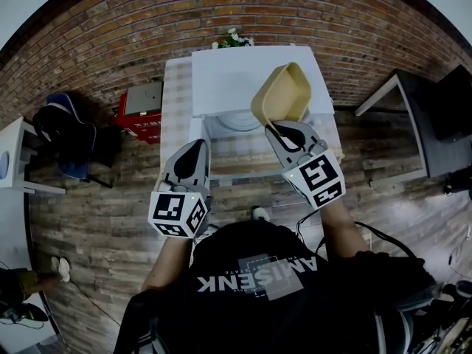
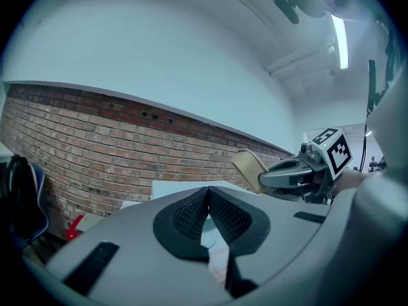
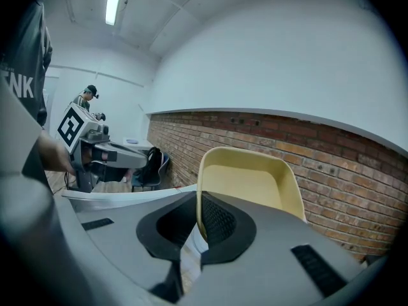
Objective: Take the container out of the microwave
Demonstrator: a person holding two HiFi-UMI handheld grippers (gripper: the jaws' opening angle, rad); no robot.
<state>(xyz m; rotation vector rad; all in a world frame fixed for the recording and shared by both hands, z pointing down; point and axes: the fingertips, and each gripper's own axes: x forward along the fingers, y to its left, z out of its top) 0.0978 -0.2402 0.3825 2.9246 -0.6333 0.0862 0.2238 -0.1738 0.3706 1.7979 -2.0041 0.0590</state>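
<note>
A small table covered in a pale checked cloth (image 1: 175, 102) is standing on the wood-plank floor (image 1: 96, 220), close against the red brick wall (image 1: 110, 43). A white box-shaped microwave (image 1: 251, 76) is sitting directly on the cloth and taking up most of the top. A small green plant with white flowers (image 1: 234, 39) is showing at its rear edge. A red box (image 1: 140, 124) and a dark chair (image 1: 74, 142) are resting on the floor left of the table.

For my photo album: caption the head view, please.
Right gripper holds a yellow container by its rim near the white microwave; left gripper shut, empty.
</note>
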